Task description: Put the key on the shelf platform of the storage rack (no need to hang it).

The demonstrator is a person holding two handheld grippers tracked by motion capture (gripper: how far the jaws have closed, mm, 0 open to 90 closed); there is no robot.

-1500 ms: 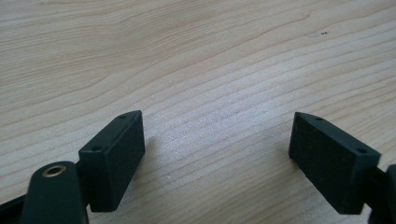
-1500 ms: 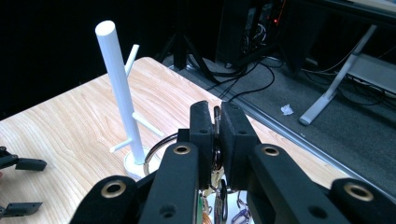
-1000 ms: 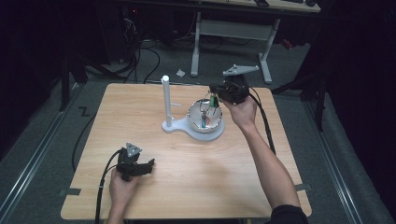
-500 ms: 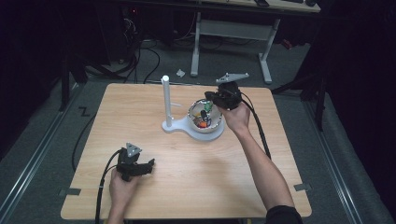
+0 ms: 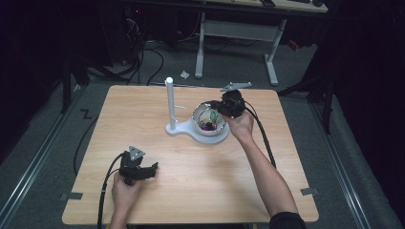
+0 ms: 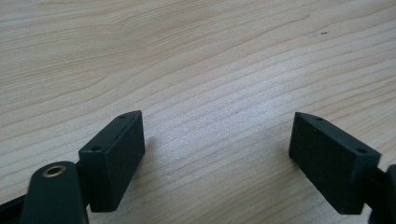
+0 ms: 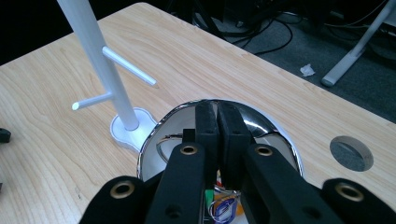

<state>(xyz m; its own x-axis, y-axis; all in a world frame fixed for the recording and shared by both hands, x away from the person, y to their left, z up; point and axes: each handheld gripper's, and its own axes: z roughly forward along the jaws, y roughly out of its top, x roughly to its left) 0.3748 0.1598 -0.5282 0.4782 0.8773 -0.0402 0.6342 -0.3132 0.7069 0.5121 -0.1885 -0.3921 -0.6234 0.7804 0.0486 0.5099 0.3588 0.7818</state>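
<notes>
The shiny metal bowl [image 5: 208, 125] sits on the round end of a white stand [image 5: 174, 128], a little right of the table's middle and toward the far side. In the high view small coloured bits lie inside it, pink and green among them, too small to name. The right gripper view looks down into the bowl [image 7: 261, 123] from just above and shows its mirror-like inner wall, a blue paper clip [image 7: 224, 208] and a scrap of green at the bottom edge.

The right gripper [image 5: 216, 112] hangs over the bowl's right rim, its tips dipping inside. The right gripper [image 7: 217, 122] has its two black pads pressed flat together with nothing visible between them.

The stand's upright white post [image 5: 169, 102] rises just left of the bowl; the right gripper view alone reveals two thin pegs branching off the post [image 7: 100, 70].

The left gripper [image 5: 154, 168] rests well apart at the near left of the wooden table [image 5: 143, 102]. In its own view the left gripper [image 6: 217, 154] has its pads spread wide over bare wood grain, holding nothing
</notes>
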